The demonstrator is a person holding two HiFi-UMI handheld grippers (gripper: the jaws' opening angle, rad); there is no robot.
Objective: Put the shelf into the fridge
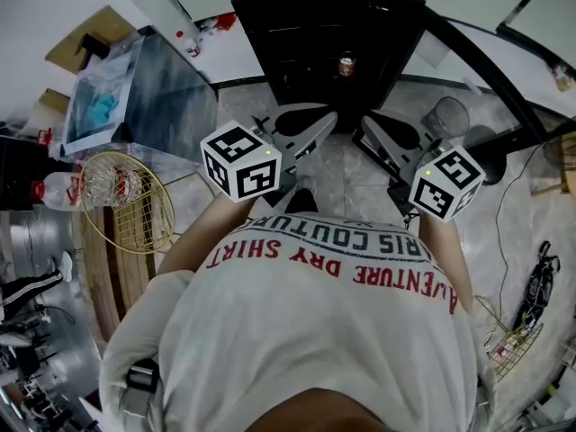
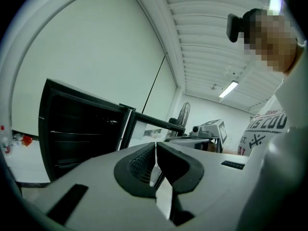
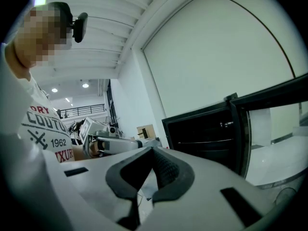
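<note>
The black fridge [image 1: 315, 34] stands open ahead of me, with its door [image 1: 477, 70] swung out to the right; a small can [image 1: 346, 64] sits inside. A flat grey glass-like panel with a pale frame [image 1: 175, 97], probably the shelf, lies at the left, apart from both grippers. My left gripper [image 1: 328, 117] and right gripper [image 1: 371, 122] are held side by side in front of the fridge, both shut and empty. In the left gripper view the left gripper [image 2: 155, 146] has its pads together, with the fridge [image 2: 82, 129] behind. The right gripper view shows my right gripper [image 3: 151, 150] shut too, near the fridge [image 3: 202, 134].
A gold wire basket [image 1: 126, 201] rests on a round wooden surface [image 1: 108, 268] at the left, beside a plastic bottle [image 1: 54, 190]. A round stool-like object [image 1: 447, 115] stands by the fridge door. Cables [image 1: 538, 282] and a wire rack [image 1: 508, 345] lie on the floor at the right.
</note>
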